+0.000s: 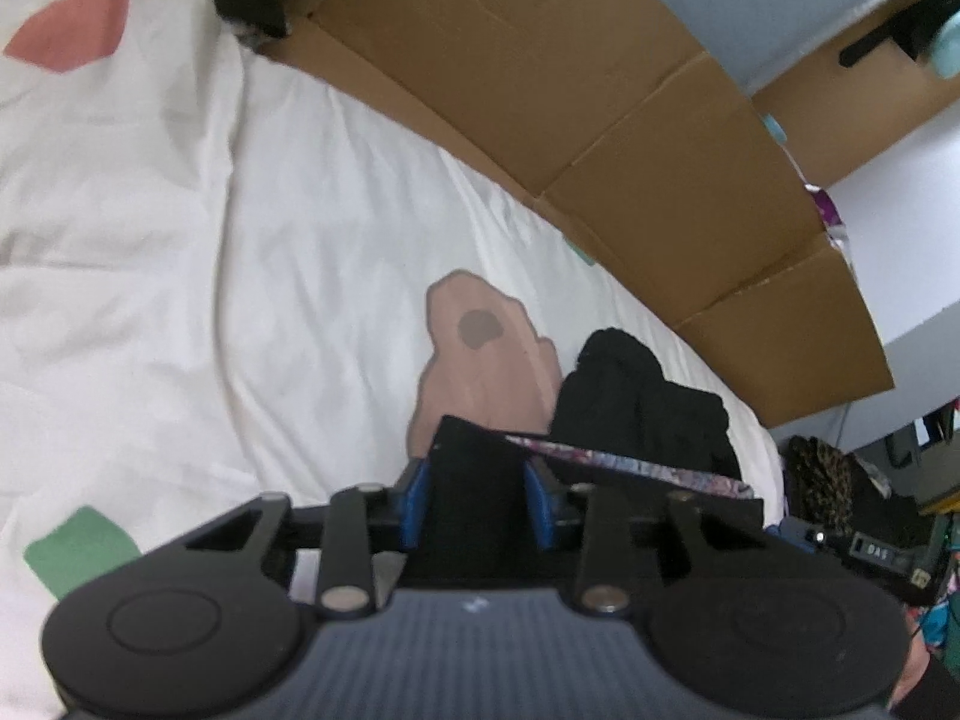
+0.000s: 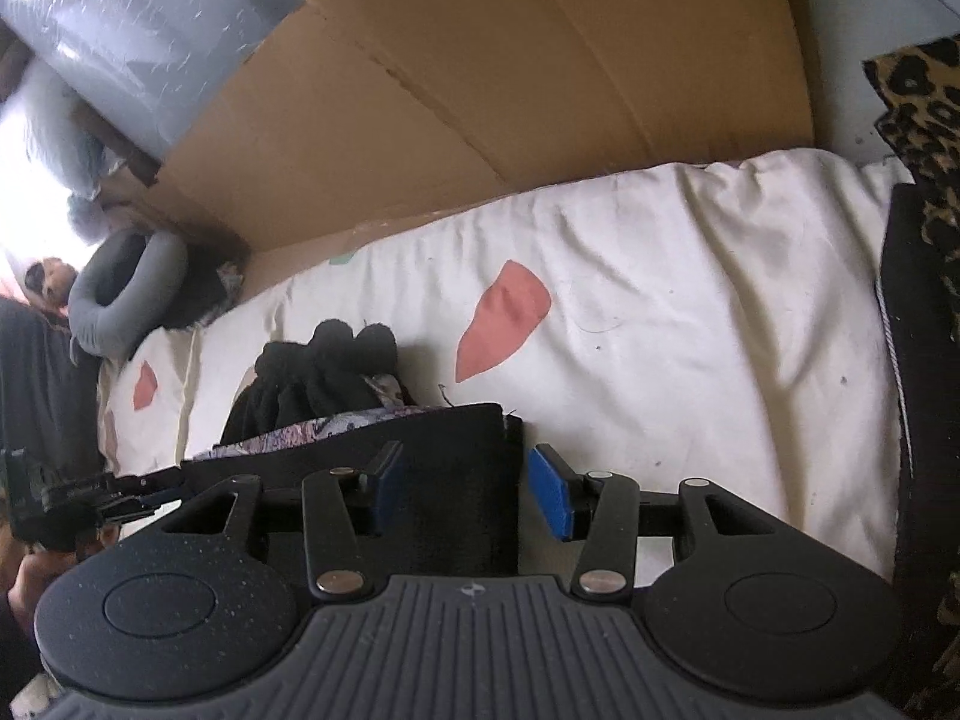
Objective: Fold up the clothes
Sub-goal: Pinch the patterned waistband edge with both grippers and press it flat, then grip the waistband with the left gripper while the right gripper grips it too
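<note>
One black garment (image 2: pixel 444 468) with a patterned lining stretches across the near edge of the bed (image 2: pixel 690 312) between two claws. The left claw (image 1: pixel 480 504) pinches one end; the right claw (image 2: pixel 465 489) stands spread, cloth touching only its left pad. A second dark heap (image 1: pixel 636 402) lies beyond, its shape unclear.

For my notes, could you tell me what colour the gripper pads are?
Blue pads, clearest in the right wrist view.
</note>
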Available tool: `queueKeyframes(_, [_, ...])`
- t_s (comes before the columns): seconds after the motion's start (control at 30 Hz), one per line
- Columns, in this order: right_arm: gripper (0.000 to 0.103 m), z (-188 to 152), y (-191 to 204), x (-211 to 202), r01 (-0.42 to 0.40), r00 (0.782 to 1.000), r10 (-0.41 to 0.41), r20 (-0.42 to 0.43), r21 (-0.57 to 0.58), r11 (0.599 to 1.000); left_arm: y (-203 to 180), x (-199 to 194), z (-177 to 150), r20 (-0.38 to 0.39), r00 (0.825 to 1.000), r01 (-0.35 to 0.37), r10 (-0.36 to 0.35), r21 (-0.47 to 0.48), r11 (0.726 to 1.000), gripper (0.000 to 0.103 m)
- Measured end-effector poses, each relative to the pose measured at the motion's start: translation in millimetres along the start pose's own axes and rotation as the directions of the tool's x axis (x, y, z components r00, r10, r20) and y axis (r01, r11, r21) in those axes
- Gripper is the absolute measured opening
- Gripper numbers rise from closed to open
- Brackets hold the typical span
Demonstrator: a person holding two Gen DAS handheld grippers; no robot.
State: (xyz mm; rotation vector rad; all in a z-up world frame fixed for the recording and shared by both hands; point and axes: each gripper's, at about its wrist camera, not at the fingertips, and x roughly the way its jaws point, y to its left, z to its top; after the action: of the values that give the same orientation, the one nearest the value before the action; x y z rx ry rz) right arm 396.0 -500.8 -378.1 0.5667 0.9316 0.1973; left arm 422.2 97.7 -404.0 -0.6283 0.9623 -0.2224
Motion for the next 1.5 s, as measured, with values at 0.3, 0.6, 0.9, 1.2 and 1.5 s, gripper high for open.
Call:
queueKeyframes(0.3, [0.002,-2.2,10.1,9.1,0.023,1.000,-0.023,-0.009,-0.042,0.999,-0.5,-1.9,-0.7,0.008,1.000,0.029,-0.029,0.037,0.999,0.003])
queueKeyframes(0.6, [0.000,1.6,17.9,-0.5,0.053,0.997,-0.048,0.063,-0.078,0.996,-1.8,-5.6,2.9,0.056,0.998,0.014,-0.017,0.049,0.999,0.002])
queueKeyframes(0.9, [0.019,-3.6,9.0,20.8,0.067,0.998,-0.067,0.000,-0.042,0.997,-8.5,17.9,-3.2,-0.021,0.996,-0.087,0.091,0.127,0.988,0.020])
queueKeyframes(1.2, [0.035,-0.5,13.7,33.8,0.108,0.994,-0.110,-0.008,-0.102,0.989,-22.0,28.8,-1.6,-0.024,0.986,-0.158,0.168,0.223,0.962,0.027])
queueKeyframes(1.5, [0.036,-7.3,38.8,52.8,0.194,0.978,-0.208,-0.019,-0.284,0.939,-47.3,43.5,-5.0,-0.046,0.958,-0.248,0.282,0.358,0.900,0.029])
